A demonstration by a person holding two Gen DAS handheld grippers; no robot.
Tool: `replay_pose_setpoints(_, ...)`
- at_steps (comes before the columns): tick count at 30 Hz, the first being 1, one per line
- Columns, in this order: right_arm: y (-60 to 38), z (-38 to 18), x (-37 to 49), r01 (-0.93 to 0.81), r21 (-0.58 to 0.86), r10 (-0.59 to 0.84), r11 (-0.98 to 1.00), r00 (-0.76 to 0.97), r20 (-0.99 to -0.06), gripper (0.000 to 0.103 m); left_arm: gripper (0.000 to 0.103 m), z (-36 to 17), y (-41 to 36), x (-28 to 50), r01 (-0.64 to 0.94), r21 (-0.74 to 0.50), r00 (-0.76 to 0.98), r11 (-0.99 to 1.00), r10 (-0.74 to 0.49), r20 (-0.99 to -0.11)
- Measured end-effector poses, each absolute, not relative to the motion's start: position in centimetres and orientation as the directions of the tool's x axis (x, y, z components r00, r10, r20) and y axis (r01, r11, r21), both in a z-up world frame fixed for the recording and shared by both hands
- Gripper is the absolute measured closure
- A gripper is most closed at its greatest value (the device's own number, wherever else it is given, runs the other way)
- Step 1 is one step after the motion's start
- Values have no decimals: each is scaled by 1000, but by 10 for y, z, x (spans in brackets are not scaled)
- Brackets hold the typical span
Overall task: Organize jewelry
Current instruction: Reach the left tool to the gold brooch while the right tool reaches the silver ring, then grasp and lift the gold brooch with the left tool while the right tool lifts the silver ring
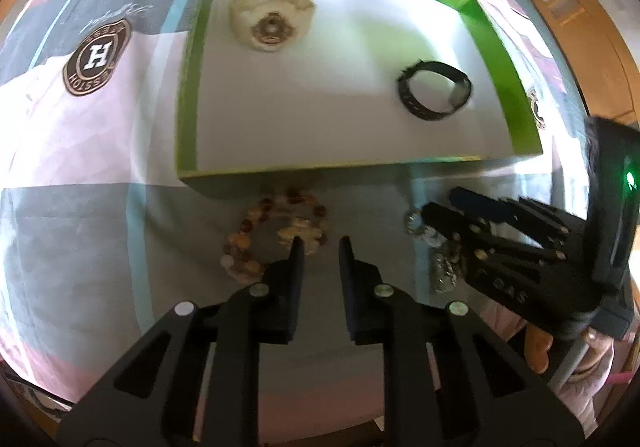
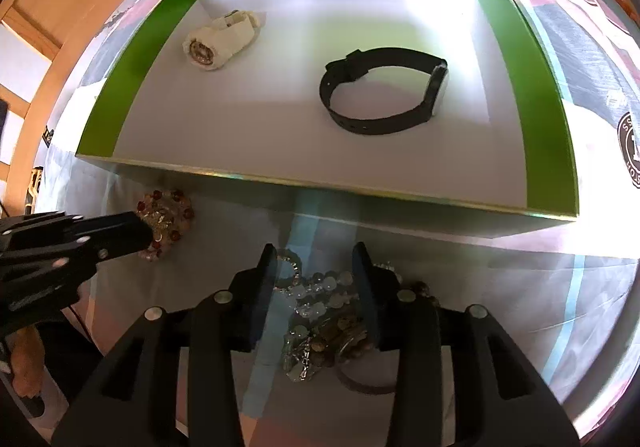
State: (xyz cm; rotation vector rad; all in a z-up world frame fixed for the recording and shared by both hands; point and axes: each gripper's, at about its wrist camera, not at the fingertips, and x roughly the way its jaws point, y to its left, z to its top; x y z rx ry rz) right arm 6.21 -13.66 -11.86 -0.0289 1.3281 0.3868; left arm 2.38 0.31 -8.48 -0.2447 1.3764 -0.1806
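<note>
A: So, left wrist view, item by item?

B: Green-walled box [image 1: 496, 47] with white floor, lying on a patchwork bedspread [image 1: 80, 151]. Inside: cream watch [image 1: 272, 21] at the far left, black strap watch [image 1: 436, 91] at the right. In front of the box, on the cloth: brown-and-cream bead bracelet [image 1: 276, 231]. Left gripper [image 1: 320, 247] hovers over it, jaws a narrow gap apart, nothing clamped; its left fingertip overlaps the beads, contact cannot be told.

A: Any writing?

B: Round badge [image 1: 96, 57] on the bedspread, a large "H" in the middle; the ring lettering is upside down and only partly readable, with a script line above it too blurred to read.

A: Right wrist view?

B: Same box [image 2: 552, 119]; cream watch [image 2: 220, 41] far left, black strap watch [image 2: 384, 95] centre-right, well apart. Right gripper [image 2: 316, 259] stands partly open, straddling a tangled pile of jewelry [image 2: 320, 327]: clear beads, brown beads, a sparkly chain. Whether the pads press on it cannot be told. Left gripper [image 2: 136, 231] enters from the left, tip over the bead bracelet [image 2: 168, 223]. Second badge [image 2: 632, 147] at the right edge, cut off, unreadable.
</note>
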Motion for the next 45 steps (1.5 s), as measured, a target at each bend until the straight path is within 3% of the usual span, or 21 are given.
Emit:
replay_pose_setpoints(4,-132,-121,68,-275,177,236,945,201,-951,63,85,-90,10,21,-25,-262,180,965,-253,-950)
replay_pose_setpoints(9,-135,-120,73,-244,179,232,953,211,-949,63,65,-83,33,19,-93,-294,215,951,-269,-939)
replay_pose_setpoints(19,-134,-122,69,-257,164,221,952,210,-952,63,66,-107,24,28,-109,-256,161,961,-237,-958)
replay_pose_setpoints(21,-132,-122,68,-262,161,219,952,210,-953,63,77,-111,25,28,-111,-248,138,962,-232,-963)
replay_pose_setpoints(23,-129,-121,69,-263,157,217,952,214,-952,63,81,-109,25,27,-111,-248,147,962,-231,-962)
replay_pose_setpoints(35,-131,-122,57,-256,151,210,955,222,-952,63,81,-82,9,16,-21,-298,201,954,-288,-936)
replay_pose_setpoints(45,-100,-129,45,-400,71,173,914,225,-959,63,81,-93,1,19,-37,-282,172,959,-272,-947)
